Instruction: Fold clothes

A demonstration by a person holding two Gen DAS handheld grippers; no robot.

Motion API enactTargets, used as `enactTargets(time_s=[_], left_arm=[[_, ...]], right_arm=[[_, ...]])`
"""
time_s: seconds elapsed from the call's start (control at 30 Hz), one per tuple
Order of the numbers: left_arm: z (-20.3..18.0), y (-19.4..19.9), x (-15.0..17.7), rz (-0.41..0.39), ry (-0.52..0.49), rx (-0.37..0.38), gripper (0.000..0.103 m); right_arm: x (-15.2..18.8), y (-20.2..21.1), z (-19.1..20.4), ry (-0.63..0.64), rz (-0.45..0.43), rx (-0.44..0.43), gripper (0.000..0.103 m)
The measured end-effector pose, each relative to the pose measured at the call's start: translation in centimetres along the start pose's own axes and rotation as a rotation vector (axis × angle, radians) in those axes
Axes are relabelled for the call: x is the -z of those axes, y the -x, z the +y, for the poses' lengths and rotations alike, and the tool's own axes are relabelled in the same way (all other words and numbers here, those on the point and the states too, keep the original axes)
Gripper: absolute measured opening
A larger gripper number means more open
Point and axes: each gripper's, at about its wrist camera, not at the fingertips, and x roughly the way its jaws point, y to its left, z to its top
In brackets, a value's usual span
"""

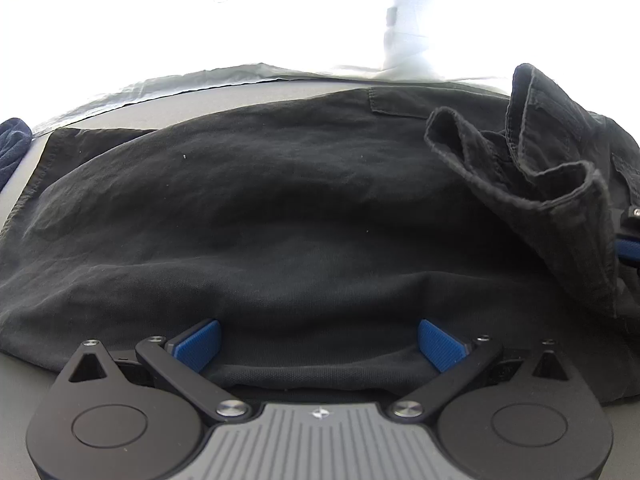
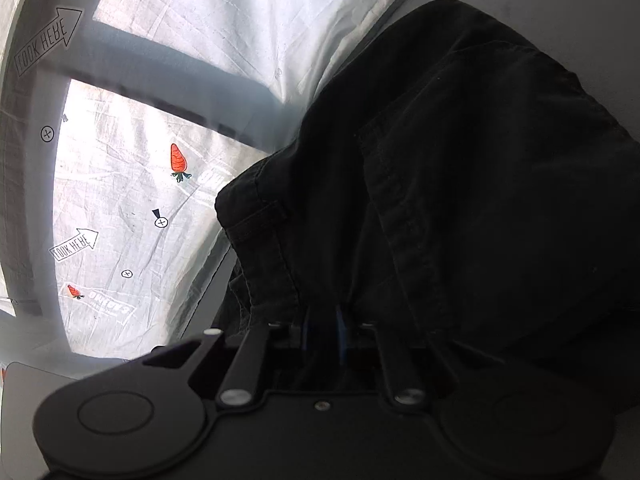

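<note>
Beyond black garment (image 1: pixel 280 200), printed sheet (image 2: pixel 132 200)

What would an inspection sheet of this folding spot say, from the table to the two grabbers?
Surface: grey table, bare at the near left.
Job's things: black garment spread flat, its right end lifted and bunched.
Clutter: dark blue cloth at the far left edge.
Grippers: left gripper open, fingers either side of the near hem; right gripper shut on the raised fabric.
Cables: nothing seen.
Surroundings: white printed sheet with carrots and arrows beyond the table.
</note>
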Motion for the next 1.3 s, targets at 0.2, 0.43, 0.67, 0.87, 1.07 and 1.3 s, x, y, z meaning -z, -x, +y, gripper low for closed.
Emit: enactTargets(time_s=[0.2,0.43,0.67,0.87,1.07,1.3], left_arm=[[0.2,0.0,0.0,0.019,-0.039,0.025,0.103],[1.7,0.9,0.5,-0.003,-0.003,0.104,0.103],[8.8,5.3,3.0,-0.138,0.274,0.12,0.103],[16.2,7.6,5.4,-0.193,0.489,-0.068,0.103],[22.0,7.8,7.0,-0.177,0.594,-0.167,0.103],[25.1,6.4,7.3,-0.159,0.648,-0.238,0.103]], right_arm=[[3.8,-0.7,-2.2,0.216,-0.011,0.061,0.0],[5.3,0.6,-2.6,0.297,-0.07,0.061,0.006],[7.8,1.4,1.7,0.571,-0.195,0.151,0.093],[9.8,1.3,4.9,0.905,-0.355,0.366,0.102],[9.5,-1.6,-0.3,0.917,-0.287,0.541,0.103],[11.8,-1.8,-2.9,1.063,-0.413,0.478,0.103]])
